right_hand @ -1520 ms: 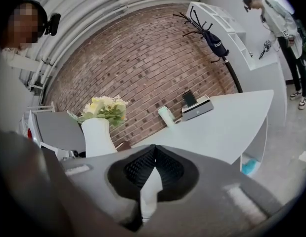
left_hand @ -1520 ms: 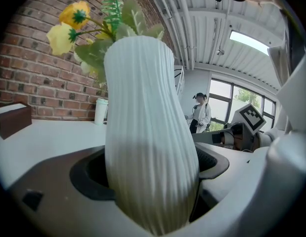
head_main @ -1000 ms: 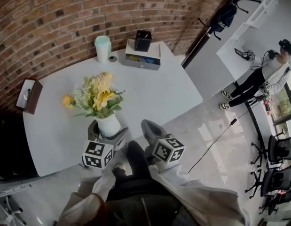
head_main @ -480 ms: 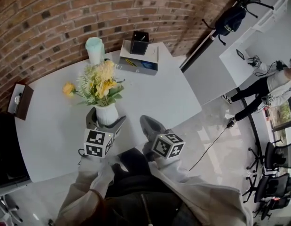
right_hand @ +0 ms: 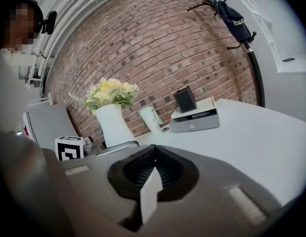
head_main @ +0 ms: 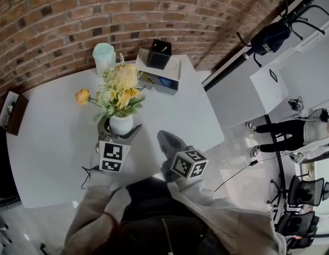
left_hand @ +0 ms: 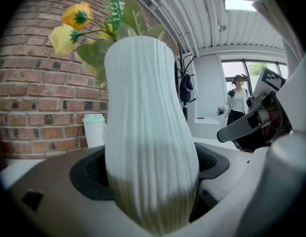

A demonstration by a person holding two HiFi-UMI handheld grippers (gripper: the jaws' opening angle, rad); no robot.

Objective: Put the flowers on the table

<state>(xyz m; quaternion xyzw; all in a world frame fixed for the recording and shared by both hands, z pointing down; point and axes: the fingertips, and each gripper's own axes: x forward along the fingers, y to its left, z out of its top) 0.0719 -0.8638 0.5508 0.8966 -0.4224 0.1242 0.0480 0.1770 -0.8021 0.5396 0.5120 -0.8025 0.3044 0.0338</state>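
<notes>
As left gripper view shows, claw [left_hand: 150, 168] clamps vase [left_hand: 143, 98].

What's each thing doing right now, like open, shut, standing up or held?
vase: upright, squeezed in the left claw.
flowers: standing in the vase.
left claw: shut on the vase.
right claw: shut, empty.
mint cup: upright on the table, lid on.
drawer box: drawer shut.
black holder: upright on the drawer box.

No words or numbers can be read here. The dark hanging bag [right_hand: 235, 18] carries a small white print, too small to make out. The left marker cube [head_main: 112, 157] and the right marker cube [head_main: 189, 164] show only black-and-white square patterns, without letters.
</notes>
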